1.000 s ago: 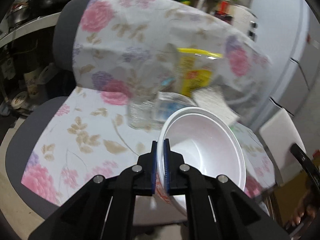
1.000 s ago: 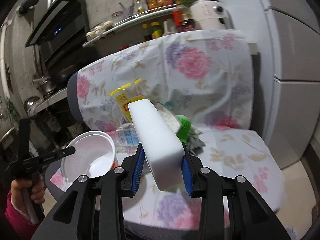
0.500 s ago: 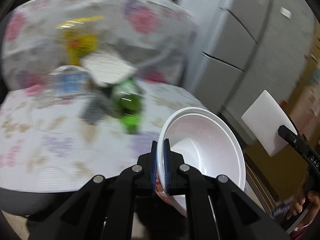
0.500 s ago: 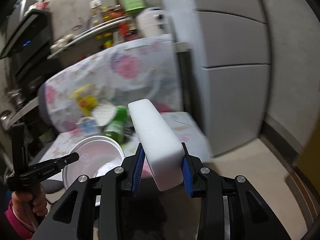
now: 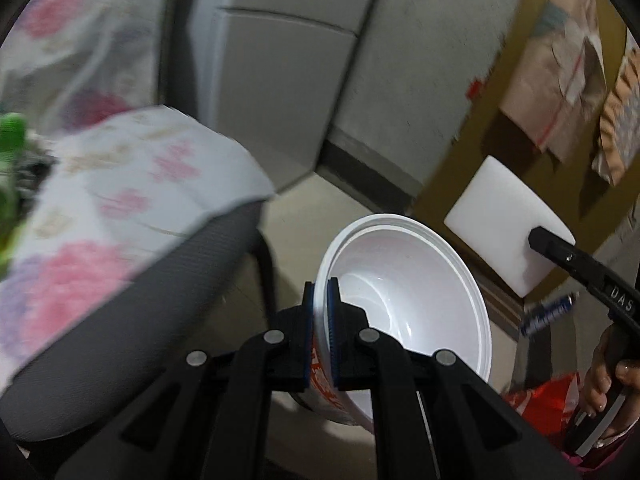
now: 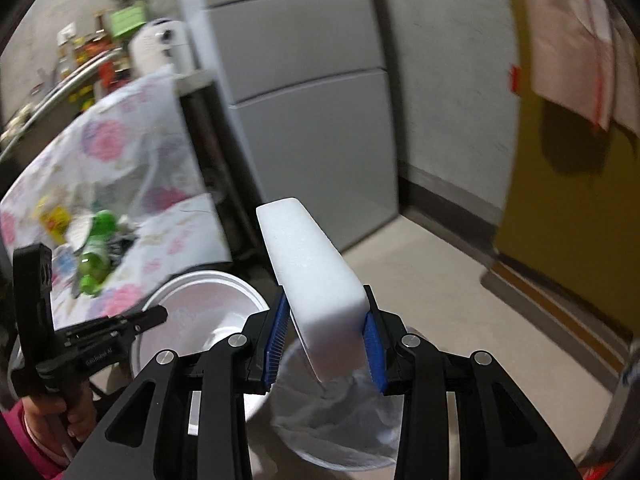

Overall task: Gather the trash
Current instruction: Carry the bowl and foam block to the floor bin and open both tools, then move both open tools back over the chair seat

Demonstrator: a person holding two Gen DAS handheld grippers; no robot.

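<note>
My left gripper [image 5: 321,312] is shut on the rim of a white plastic bowl [image 5: 404,296] with red print outside, held over the floor beside the chair. The bowl also shows in the right wrist view [image 6: 200,312], with the left gripper [image 6: 156,316] on it. My right gripper [image 6: 324,340] is shut on a white foam block [image 6: 312,280], held above a bin lined with a white bag [image 6: 340,428]. The foam block also shows in the left wrist view [image 5: 504,228].
A chair with a floral cover [image 5: 120,192] holds a green bottle [image 6: 96,256], a yellow packet [image 6: 56,216] and other trash. Grey cabinets [image 6: 304,92] stand behind. A yellow door [image 6: 568,232] is at the right. A red wrapper [image 5: 548,400] lies low right.
Both grippers have swung right, away from the chair toward the floor and the lined bin. The bowl and the foam block stay gripped.
</note>
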